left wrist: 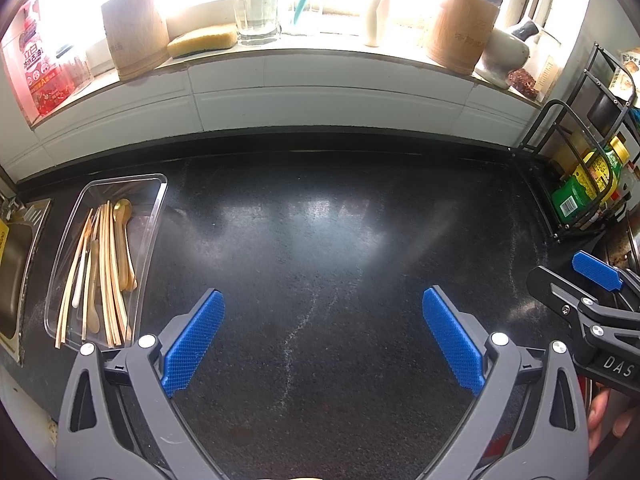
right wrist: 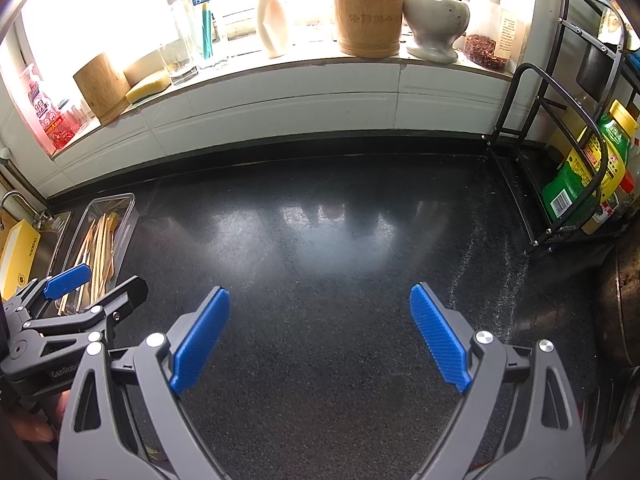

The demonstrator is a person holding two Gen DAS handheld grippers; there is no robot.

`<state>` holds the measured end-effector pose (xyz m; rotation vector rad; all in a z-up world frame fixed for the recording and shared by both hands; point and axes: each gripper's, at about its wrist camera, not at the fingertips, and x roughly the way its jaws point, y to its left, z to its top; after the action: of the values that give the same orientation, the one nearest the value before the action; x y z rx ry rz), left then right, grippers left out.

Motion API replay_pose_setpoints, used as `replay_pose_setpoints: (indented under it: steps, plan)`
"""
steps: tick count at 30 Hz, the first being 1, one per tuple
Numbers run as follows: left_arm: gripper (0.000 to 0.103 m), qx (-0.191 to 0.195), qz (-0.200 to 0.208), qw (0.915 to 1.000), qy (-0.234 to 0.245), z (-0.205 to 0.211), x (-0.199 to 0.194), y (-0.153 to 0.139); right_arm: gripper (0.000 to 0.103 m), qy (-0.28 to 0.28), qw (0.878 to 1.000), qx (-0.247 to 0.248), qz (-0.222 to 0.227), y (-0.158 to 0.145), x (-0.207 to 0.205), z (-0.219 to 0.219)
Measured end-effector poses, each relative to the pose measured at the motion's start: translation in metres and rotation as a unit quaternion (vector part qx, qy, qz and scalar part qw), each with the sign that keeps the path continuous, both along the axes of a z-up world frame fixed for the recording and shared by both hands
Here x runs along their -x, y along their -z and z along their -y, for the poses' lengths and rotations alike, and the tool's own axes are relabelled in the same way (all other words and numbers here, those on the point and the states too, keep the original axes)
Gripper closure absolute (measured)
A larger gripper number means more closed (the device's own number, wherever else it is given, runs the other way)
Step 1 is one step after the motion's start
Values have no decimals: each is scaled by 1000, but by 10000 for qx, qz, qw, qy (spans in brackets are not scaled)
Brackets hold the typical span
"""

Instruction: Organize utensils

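A clear plastic tray (left wrist: 158, 196) lies on the black counter at the left, holding several wooden chopsticks (left wrist: 108, 272) and spoons (left wrist: 122, 232). The same tray (right wrist: 128, 216) shows far left in the right wrist view. My left gripper (left wrist: 323, 312) hovers open over bare counter, just right of the tray, with nothing between its blue pads. My right gripper (right wrist: 320, 308) is also open and empty above the counter's middle. Each gripper appears at the edge of the other's view: the right gripper (left wrist: 576, 280) at the right, the left gripper (right wrist: 92, 284) at the left.
A sink (left wrist: 16, 264) sits left of the tray. The windowsill holds two bamboo holders (left wrist: 134, 32) (right wrist: 368, 12), a sponge (left wrist: 202, 40), glasses, a bottle (right wrist: 272, 16) and a mortar (right wrist: 434, 20). A black wire rack (right wrist: 560, 152) with sauce bottles stands at the right. A pan edge (right wrist: 624, 304) lies beside it.
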<state>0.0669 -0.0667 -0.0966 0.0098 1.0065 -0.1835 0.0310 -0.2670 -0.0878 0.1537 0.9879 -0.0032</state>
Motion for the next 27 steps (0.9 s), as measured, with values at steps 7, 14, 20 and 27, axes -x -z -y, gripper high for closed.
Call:
replay_pose_setpoints:
  steps: [7,14,20,27]
  plan:
    - [6,3,8,10000,18,-2,-1,0,14,6,10000,-3,0,0,0,-1]
    - [6,-9,26,10000,14,-2,-2,0,14,-9,10000,0,-4,0,-1,-2]
    - [6,-28,41,10000,39,2,-1,-2,14,-27,10000,-10,-10,1,-2,-4]
    - [6,-22,176,9997,173,9,4,-8,14,0,10000,-26,12,1,1,0]
